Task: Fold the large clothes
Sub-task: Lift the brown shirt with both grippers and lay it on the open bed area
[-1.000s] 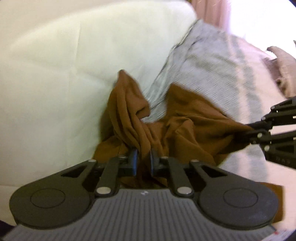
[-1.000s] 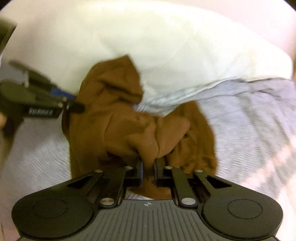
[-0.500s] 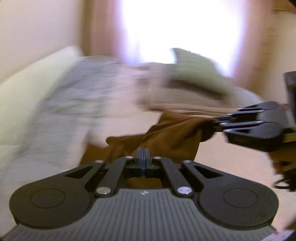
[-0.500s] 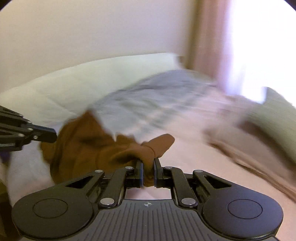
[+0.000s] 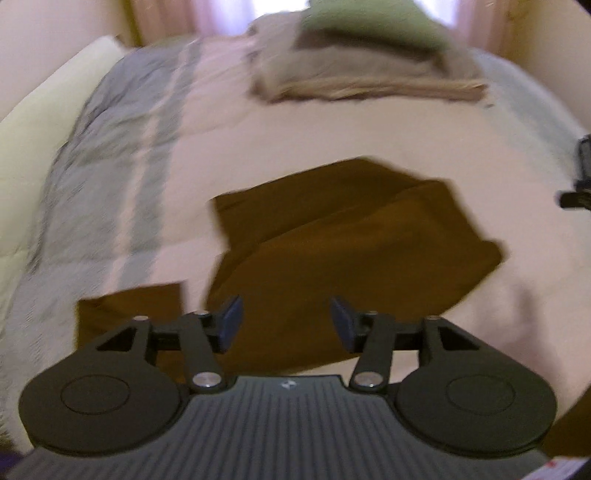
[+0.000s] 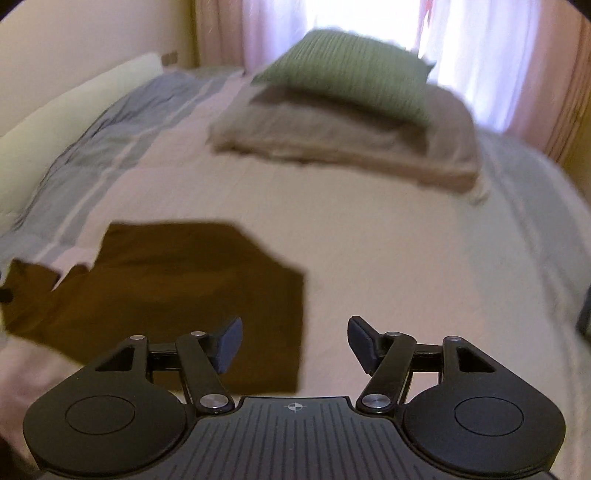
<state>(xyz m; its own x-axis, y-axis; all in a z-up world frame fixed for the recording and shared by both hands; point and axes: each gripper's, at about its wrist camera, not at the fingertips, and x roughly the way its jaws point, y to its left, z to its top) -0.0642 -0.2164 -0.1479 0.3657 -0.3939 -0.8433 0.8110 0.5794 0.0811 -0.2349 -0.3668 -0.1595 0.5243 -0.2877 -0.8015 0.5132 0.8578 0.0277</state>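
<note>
Left tongs (image 5: 286, 323) angled downward, jaws just opened and standing apart, nothing pinched between the pads. Right tongs (image 6: 294, 343) tilted down likewise, jaws just opened wider still, gap between them empty.

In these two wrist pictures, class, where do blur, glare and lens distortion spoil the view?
Left wrist view: motion blur smears the brown cloth garment and grey-striped bedspread; fisheye bends the bed's edges. Right wrist view: the bright curtained window blows out to white glare, and the green ribbed cushion is soft-edged.
</note>
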